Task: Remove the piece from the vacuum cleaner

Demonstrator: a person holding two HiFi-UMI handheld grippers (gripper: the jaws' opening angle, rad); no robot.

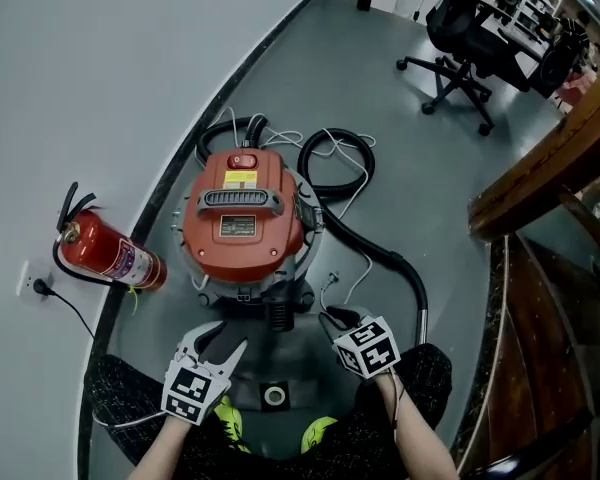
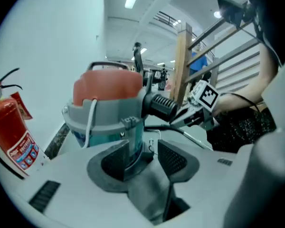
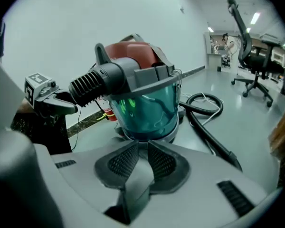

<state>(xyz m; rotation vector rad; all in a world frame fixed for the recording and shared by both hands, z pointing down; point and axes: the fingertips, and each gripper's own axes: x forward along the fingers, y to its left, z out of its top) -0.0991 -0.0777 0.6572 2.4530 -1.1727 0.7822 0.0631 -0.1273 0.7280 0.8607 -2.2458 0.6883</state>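
Jaws of left gripper (image 1: 220, 341) parted, right gripper (image 1: 330, 320) slightly parted, both empty, angled down toward vacuum cleaner (image 1: 245, 218)

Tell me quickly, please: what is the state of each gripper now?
Left gripper: open, holding nothing.
Right gripper: only slightly open, holding nothing.

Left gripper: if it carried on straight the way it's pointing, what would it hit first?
Most likely the vacuum cleaner: its teal canister, below the red lid, sits dead ahead, in line with the open jaws of the left gripper. How close is hard to judge.
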